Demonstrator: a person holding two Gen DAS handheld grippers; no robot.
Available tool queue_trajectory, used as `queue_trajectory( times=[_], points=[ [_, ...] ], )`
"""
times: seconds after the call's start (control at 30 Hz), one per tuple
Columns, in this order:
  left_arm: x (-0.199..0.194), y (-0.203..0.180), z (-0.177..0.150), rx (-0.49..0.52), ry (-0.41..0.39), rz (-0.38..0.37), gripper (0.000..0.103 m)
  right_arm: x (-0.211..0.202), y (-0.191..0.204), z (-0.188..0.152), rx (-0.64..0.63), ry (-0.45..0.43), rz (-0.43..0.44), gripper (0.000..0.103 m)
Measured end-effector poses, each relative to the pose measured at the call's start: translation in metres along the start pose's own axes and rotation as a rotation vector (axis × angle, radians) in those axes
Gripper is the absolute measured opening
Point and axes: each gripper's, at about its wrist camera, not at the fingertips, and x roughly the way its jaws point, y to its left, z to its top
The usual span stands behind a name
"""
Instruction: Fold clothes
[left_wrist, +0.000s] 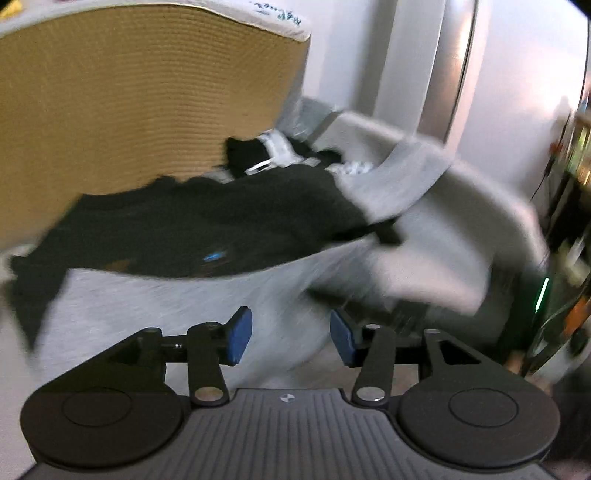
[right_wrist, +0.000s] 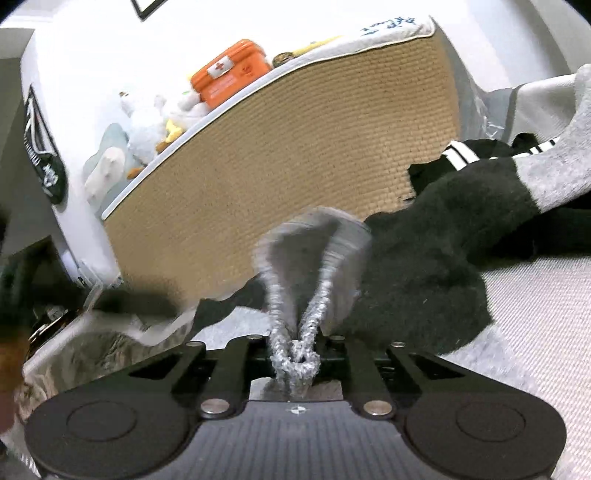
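The right gripper (right_wrist: 295, 354) has its jaws clamped on a bunched piece of grey knitted cloth (right_wrist: 314, 254), which loops up from the jaws in a blurred fold. The left gripper (left_wrist: 291, 334) hangs with its jaws apart and nothing between the blue pads (left_wrist: 239, 334), just above a grey garment (left_wrist: 184, 302) spread over the surface below.

Across that grey garment lies a black fleecy garment (right_wrist: 436, 236), and on its far end a grey sleeve or leg (right_wrist: 554, 162) crosses it. Behind it there is more dark clothing with white stripes (right_wrist: 458, 155), partly hidden by the pile.

Close behind the clothes stands the side of a mattress (right_wrist: 295, 155), its woven tan face filling much of both views, with a white top edge that carries some blue writing (right_wrist: 391, 26), too blurred to read. On the mattress sit an orange first-aid box (right_wrist: 232, 74) with a red cross on a white label, and beside it some white plush toys (right_wrist: 155, 118). A dark green badge with white characters (right_wrist: 44, 155) hangs on the white wall at the left; I cannot make out the characters.

In the left view a pale wall and a grey upright panel (left_wrist: 436, 74) rise behind the heap, and cluttered shelves show blurred at the right edge.
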Motion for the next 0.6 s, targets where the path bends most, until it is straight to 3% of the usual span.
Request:
queue_trajectory(
  times=[0.1,0.2,0.33,0.4,0.53,0.6],
  points=[
    [0.002,0.019,-0.027,0.057,0.084,0.142,0.053,0.000,-0.002,0.015,0.039,-0.006,0.018,0.013],
    [0.012,0.044,-0.050,0.051,0.156,0.273,0.054,-0.001,0.000,0.032,0.069,-0.018,0.039,0.013],
    [0.024,0.074,-0.060,0.025,0.166,0.412,0.054,-0.005,0.017,0.053,0.086,-0.053,0.090,0.013],
    [0.028,0.086,-0.062,0.019,0.158,0.479,0.060,-0.006,0.023,0.063,0.080,-0.071,0.109,0.013],
    [0.037,0.113,-0.061,0.000,0.143,0.527,0.064,-0.007,0.032,0.077,0.069,-0.100,0.129,0.013],
    [0.041,0.127,-0.061,-0.067,0.118,0.483,0.065,-0.007,0.032,0.077,0.062,-0.100,0.122,0.013]
  ],
)
